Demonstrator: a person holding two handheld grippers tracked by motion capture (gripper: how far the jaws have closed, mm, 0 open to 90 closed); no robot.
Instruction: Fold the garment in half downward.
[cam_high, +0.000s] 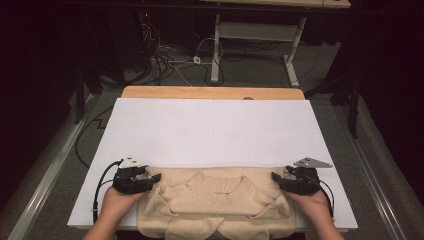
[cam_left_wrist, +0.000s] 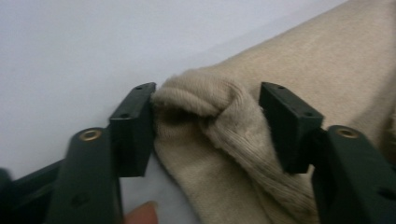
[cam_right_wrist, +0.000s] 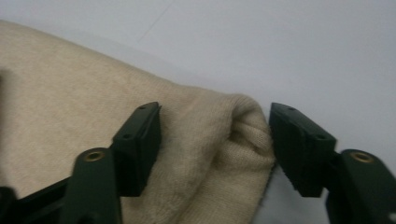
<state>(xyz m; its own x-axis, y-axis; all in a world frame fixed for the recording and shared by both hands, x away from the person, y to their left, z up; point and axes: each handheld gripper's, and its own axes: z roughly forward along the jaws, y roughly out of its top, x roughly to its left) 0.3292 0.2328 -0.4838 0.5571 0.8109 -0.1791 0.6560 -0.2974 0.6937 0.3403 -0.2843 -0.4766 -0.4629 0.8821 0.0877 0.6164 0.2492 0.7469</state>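
A beige knitted V-neck sweater (cam_high: 220, 202) lies folded at the near edge of the white sheet (cam_high: 210, 130). My left gripper (cam_high: 156, 179) is at the sweater's upper left corner, my right gripper (cam_high: 276, 178) at its upper right corner. In the left gripper view the jaws (cam_left_wrist: 208, 93) stand half apart around a puckered fold of the sweater (cam_left_wrist: 205, 121); one pad touches it, but the fold is not clamped. In the right gripper view the jaws (cam_right_wrist: 215, 109) straddle the sweater's rounded corner (cam_right_wrist: 238, 126) the same way, one jaw resting over the knit.
The sheet covers a wooden table (cam_high: 210, 92) whose far edge shows beyond it. Behind the table are a desk frame (cam_high: 260, 35) and tangled cables (cam_high: 170, 60) on the floor. Both of the person's hands come in at the bottom edge.
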